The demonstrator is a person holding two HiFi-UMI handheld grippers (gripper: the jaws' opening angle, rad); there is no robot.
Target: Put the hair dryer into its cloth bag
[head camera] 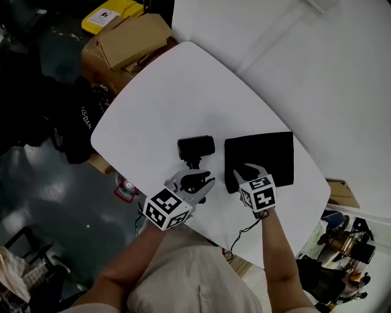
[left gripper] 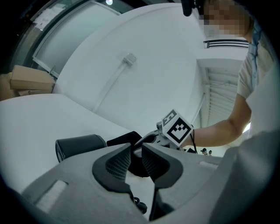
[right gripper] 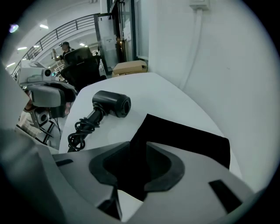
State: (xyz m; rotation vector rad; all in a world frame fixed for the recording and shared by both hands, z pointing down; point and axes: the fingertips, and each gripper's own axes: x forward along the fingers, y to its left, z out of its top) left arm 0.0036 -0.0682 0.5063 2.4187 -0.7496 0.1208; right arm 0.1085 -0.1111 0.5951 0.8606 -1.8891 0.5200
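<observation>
The black hair dryer (head camera: 195, 147) lies on the white table (head camera: 183, 92), barrel toward the far side and handle toward me. Its coiled cord (right gripper: 81, 131) trails off the handle. To its right the black cloth bag (head camera: 259, 158) lies flat. My left gripper (head camera: 204, 183) hovers at the handle's near end, pads (left gripper: 118, 159) a narrow gap apart with nothing pressed between them. My right gripper (head camera: 247, 172) points steeply down at the bag's near left edge (right gripper: 135, 144). Its jaws stand wide, with the cloth between them and not pinched.
Cardboard boxes (head camera: 125, 46) and a yellow item (head camera: 110, 15) stand beyond the table's far left corner. Dark bags (head camera: 79, 122) lie on the floor at the left. A white wall (head camera: 305, 49) runs along the right. The table's near edge is just under my grippers.
</observation>
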